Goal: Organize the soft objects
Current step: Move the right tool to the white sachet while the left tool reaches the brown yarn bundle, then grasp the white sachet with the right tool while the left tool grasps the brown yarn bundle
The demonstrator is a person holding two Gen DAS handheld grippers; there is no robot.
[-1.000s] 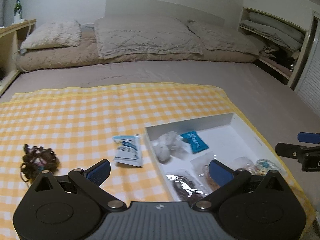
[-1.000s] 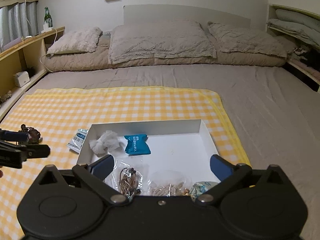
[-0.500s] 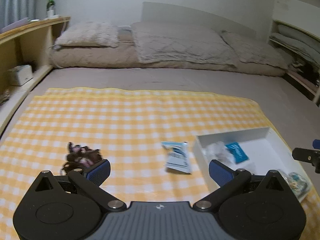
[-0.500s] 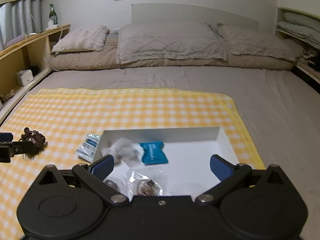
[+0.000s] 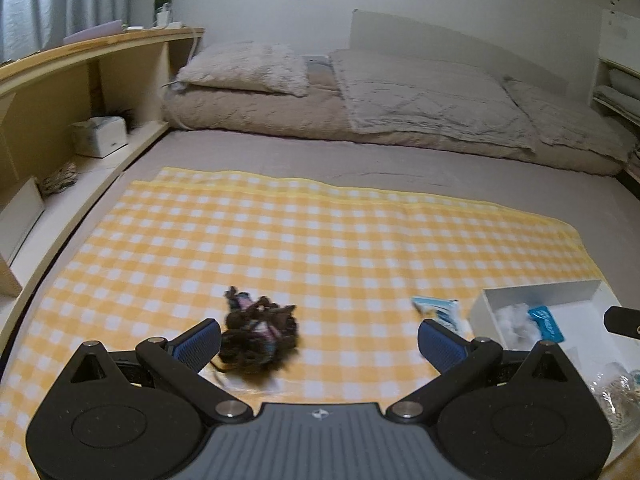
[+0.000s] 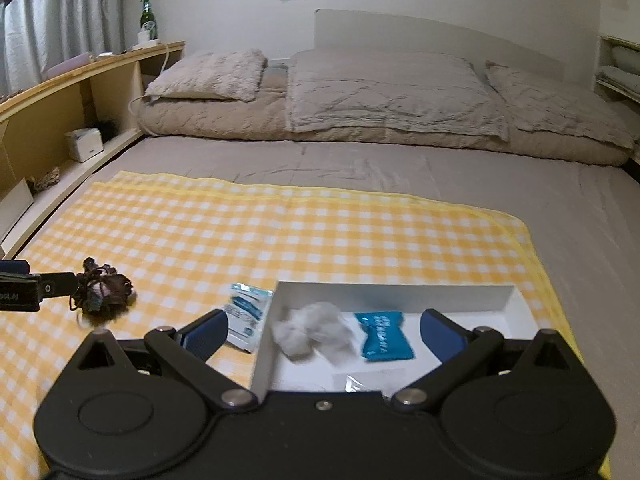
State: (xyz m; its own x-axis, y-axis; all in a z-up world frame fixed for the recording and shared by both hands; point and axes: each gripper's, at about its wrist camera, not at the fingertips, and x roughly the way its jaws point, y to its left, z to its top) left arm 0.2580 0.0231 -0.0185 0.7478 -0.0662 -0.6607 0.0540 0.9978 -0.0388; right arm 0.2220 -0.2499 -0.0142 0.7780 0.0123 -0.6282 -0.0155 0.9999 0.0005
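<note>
Holding both tools spread wide, we hang our left gripper point(image 5: 319, 338) over a dark tangled bundle point(image 5: 259, 338) lying on the yellow checked cloth point(image 5: 320, 240), just beside its left finger, while our right gripper point(image 6: 324, 330) hovers released above the white box point(image 6: 400, 292), grasping nothing.

Black left gripper point(image 5: 319, 342) with blue ribbed pads, silver pivot screws, grey ridged base, round discs
</note>
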